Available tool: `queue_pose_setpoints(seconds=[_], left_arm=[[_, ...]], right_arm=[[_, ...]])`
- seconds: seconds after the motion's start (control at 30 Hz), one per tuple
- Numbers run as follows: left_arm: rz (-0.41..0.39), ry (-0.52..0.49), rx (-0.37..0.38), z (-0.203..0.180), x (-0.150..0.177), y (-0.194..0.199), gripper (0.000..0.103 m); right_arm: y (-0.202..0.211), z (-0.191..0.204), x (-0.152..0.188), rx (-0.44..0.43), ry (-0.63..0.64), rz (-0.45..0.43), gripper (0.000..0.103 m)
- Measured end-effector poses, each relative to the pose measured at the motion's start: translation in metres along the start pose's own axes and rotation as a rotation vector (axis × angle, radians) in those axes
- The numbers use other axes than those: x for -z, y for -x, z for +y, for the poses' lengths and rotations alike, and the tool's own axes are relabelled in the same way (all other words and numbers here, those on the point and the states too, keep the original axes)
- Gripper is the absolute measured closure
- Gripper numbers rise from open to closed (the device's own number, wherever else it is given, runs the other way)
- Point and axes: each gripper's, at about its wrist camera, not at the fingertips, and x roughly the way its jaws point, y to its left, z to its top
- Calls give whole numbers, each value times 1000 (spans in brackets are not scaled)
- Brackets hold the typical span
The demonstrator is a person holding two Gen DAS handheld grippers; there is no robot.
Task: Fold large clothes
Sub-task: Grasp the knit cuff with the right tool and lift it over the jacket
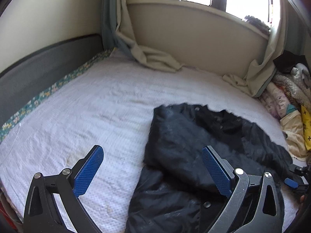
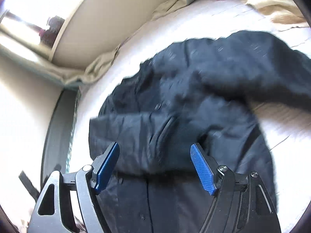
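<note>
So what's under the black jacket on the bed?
The black jacket lies straight on the white quilted mattress cover, which shows all around it. One part is folded over its own body, hiding the fabric beneath. Whether anything else lies under it cannot be seen.

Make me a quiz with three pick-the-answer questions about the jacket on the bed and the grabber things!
1. Where does the black jacket lie?
A. on the white bed cover
B. on the windowsill
C. on the floor

2. What colour are the pads on the left hand-held gripper?
A. red
B. blue
C. green

3. How do the jaws of the right hand-held gripper stand?
A. clamped on the jacket
B. squeezed shut on nothing
C. apart, pinching nothing

Answers: 1 A, the jacket is spread on the bed cover below the window. 2 B, both pads show textured blue. 3 C, its pads stand wide apart above the jacket, with no cloth pinched.
</note>
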Motion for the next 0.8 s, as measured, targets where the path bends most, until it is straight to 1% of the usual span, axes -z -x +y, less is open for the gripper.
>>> queue_pose_setpoints(seconds=[0.07,0.17,0.23,0.3,0.33,0.37,0.4,0.47,0.5,0.6,0.67,0.7,0.73,0.8], left_arm=[[-19,-35,33,-15,-12,6,1],[9,-96,80,-35,-24,-1,1],[8,-103,64,-38,-20,-13,1],[13,-99,49,-35,-6,-27,1],[44,-103,40,-34,1,-36,1],[101,-123,31,-34,6,-50,1],[115,-135,21,-35,8,-56,1],[112,-138,-20,-32,7,-64,1],[114,-131,-18,-31,5,-66,1],[110,-80,20,-22,-1,-63,1],[94,-60,27,-18,-5,-57,1],[85,-52,27,-16,-8,-54,1],[77,-47,27,-16,-10,-53,1],[69,-36,29,-13,-15,-53,1]], right_arm=[[-1,-10,-12,-8,-27,28,29],[-14,-16,-15,-13,-63,75,29],[-27,-19,-11,20,-72,110,29],[-38,-26,-3,41,-99,148,29],[-46,-31,-1,41,-124,174,29],[-54,-36,2,34,-155,197,28],[-60,-40,4,28,-176,212,28],[-73,-45,8,9,-202,231,28],[-80,-46,8,-8,-210,233,29],[-91,-41,7,-24,-181,222,49],[-98,-26,4,-4,-108,227,80],[-100,-18,3,18,-76,224,89],[-101,-7,-1,56,-24,210,90],[-97,18,-11,84,74,186,92]])
